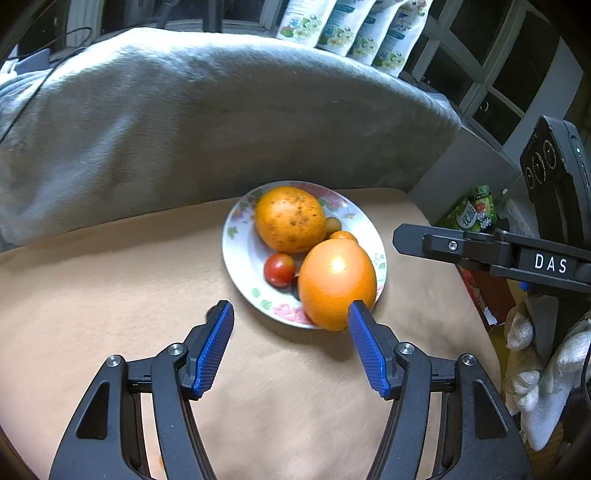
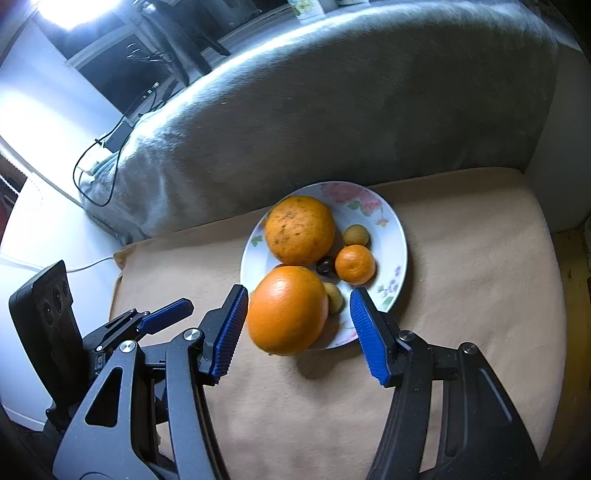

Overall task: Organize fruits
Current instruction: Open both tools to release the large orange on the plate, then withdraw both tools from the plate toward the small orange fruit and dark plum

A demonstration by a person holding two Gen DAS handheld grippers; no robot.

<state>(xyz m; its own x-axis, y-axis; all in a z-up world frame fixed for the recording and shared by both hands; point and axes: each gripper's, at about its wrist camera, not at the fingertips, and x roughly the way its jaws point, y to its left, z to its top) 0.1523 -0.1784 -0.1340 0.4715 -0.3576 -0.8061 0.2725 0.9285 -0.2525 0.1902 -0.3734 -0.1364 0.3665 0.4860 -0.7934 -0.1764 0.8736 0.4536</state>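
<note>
A flowered white plate [image 1: 236, 240] [image 2: 391, 229] sits on a tan cloth. It holds a speckled orange [image 1: 290, 219] [image 2: 300, 229], and a smooth orange [image 1: 336, 282] [image 2: 287, 310] that overhangs the near rim. Beside them lie a red tomato [image 1: 279, 269], a tangerine [image 2: 355, 264], a dark small fruit [image 2: 326, 266] and two yellowish small fruits [image 2: 356, 235] [image 2: 333, 297]. My left gripper [image 1: 290, 314] hovers open just short of the plate, holding nothing. My right gripper [image 2: 299, 295] is open too, with the smooth orange showing between its blue fingertips [image 2: 236, 310] and no pad pressing on it.
A grey blanket-covered cushion [image 1: 184, 129] rises right behind the plate. The tan cloth [image 2: 461, 277] extends to the plate's sides and front. Snack packets [image 1: 351, 33] and a paned cabinet [image 1: 480, 85] stand at the back. A white-gloved hand [image 1: 535, 369] holds the other gripper. Cables [image 2: 96, 166] trail at the left.
</note>
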